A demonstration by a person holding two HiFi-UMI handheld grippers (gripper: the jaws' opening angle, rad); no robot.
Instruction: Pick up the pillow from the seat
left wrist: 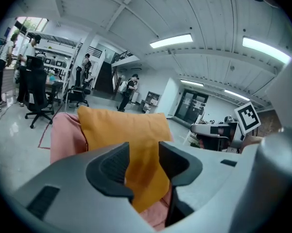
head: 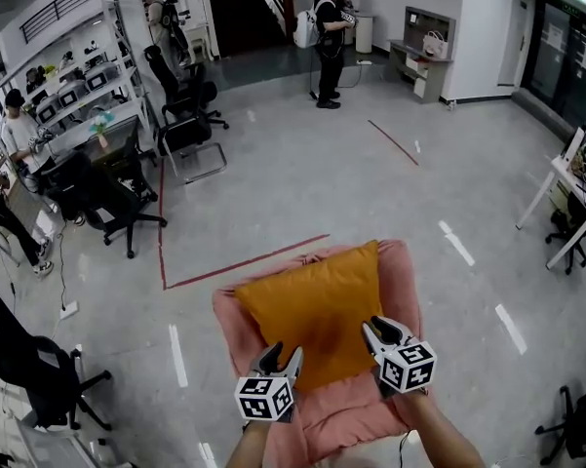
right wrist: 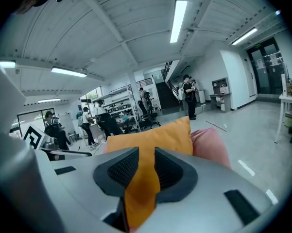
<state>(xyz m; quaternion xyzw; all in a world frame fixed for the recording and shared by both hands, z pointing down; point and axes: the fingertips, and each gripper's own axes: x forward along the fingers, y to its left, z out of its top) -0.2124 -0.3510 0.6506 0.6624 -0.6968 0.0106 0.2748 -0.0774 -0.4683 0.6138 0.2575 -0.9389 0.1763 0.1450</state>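
Hovering at seat front edge, we aimed left gripper, right gripper, jaws narrowly parted, gripping nothing, at pillow corners for two-handed lift.

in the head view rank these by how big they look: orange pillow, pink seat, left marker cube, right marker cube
1. pink seat
2. orange pillow
3. left marker cube and right marker cube: they look alike, so no ranking between them
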